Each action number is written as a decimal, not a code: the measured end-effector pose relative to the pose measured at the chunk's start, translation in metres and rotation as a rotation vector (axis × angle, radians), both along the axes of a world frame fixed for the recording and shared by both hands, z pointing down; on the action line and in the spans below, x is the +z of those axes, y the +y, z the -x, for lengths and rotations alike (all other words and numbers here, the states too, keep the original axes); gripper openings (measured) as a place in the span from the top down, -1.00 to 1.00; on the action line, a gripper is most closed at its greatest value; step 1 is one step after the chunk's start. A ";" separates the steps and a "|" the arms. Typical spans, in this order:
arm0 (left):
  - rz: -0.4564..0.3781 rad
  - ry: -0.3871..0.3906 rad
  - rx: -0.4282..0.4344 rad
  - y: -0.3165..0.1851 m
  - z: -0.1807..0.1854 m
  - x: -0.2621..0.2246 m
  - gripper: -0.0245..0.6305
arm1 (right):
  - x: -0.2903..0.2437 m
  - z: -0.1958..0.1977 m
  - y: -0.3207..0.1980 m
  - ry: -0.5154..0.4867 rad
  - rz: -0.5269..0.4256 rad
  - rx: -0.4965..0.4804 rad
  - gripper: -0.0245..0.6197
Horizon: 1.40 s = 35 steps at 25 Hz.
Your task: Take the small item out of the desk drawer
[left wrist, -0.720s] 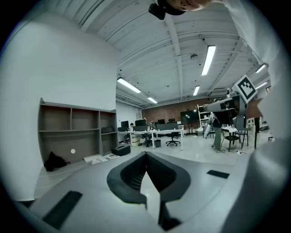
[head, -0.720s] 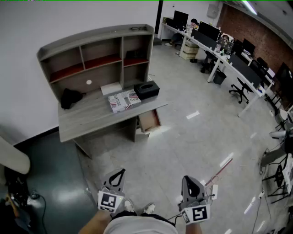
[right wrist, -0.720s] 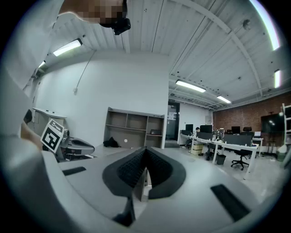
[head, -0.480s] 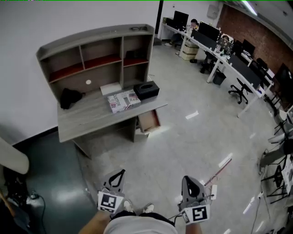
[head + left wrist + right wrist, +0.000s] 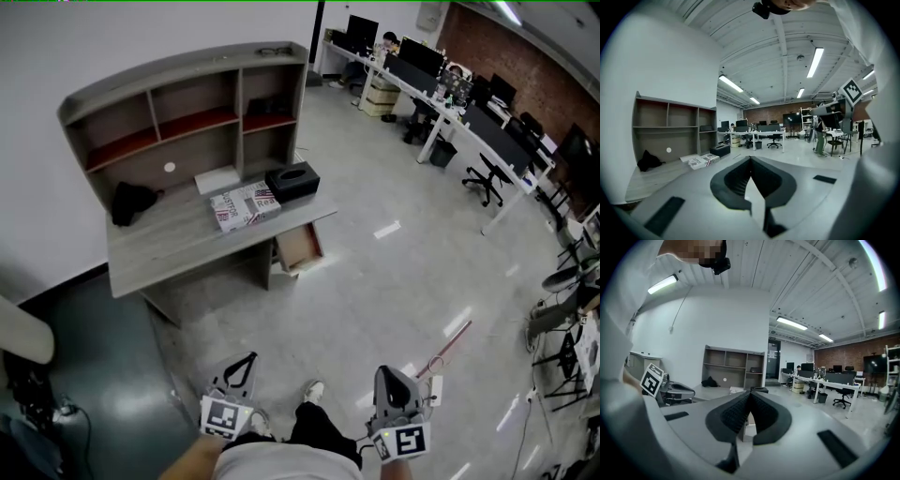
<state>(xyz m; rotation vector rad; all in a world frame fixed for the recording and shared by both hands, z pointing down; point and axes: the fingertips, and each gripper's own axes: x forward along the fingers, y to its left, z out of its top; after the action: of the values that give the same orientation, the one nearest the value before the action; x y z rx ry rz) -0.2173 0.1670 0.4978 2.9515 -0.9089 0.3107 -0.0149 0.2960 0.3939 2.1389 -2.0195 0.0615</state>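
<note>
A grey desk (image 5: 178, 246) with a shelf unit stands against the white wall, a few steps ahead. Its brown drawer (image 5: 298, 247) hangs open at the desk's right end; what lies inside is too small to tell. Low in the head view, far from the desk, my left gripper (image 5: 244, 363) and right gripper (image 5: 387, 377) point forward, both shut with nothing held. In the left gripper view the left gripper (image 5: 750, 160) has its tips touching, with the desk (image 5: 656, 171) beyond. The right gripper (image 5: 750, 395) is likewise closed, facing the shelf unit (image 5: 733, 367).
On the desk lie a black tissue box (image 5: 292, 181), a printed carton (image 5: 242, 203), a white sheet (image 5: 217, 178) and a black cloth (image 5: 129, 201). Office tables with monitors and chairs (image 5: 487, 178) line the right. A thin red rod (image 5: 452, 340) lies on the floor.
The view has shifted a little, so the desk sits further left in the picture, and one of the person's feet has stepped forward. Both grippers stay shut in the same places.
</note>
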 end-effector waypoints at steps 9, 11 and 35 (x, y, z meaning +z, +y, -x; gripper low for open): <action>-0.004 -0.075 -0.058 -0.083 -0.081 0.018 0.87 | 0.020 -0.097 -0.110 -0.044 -0.012 -0.075 0.86; 0.004 -0.072 -0.117 -0.115 -0.106 0.009 0.87 | 0.012 -0.124 -0.148 -0.029 -0.018 -0.134 0.86; 0.071 -0.089 -0.204 -0.267 -0.247 0.027 0.87 | 0.029 -0.209 -0.331 -0.055 0.123 -0.411 0.86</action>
<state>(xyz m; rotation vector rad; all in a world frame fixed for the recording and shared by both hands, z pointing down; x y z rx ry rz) 0.0302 -0.1003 0.5249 2.7698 -1.1727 0.4567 0.1943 -0.0348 0.4233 1.6311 -2.3751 0.1786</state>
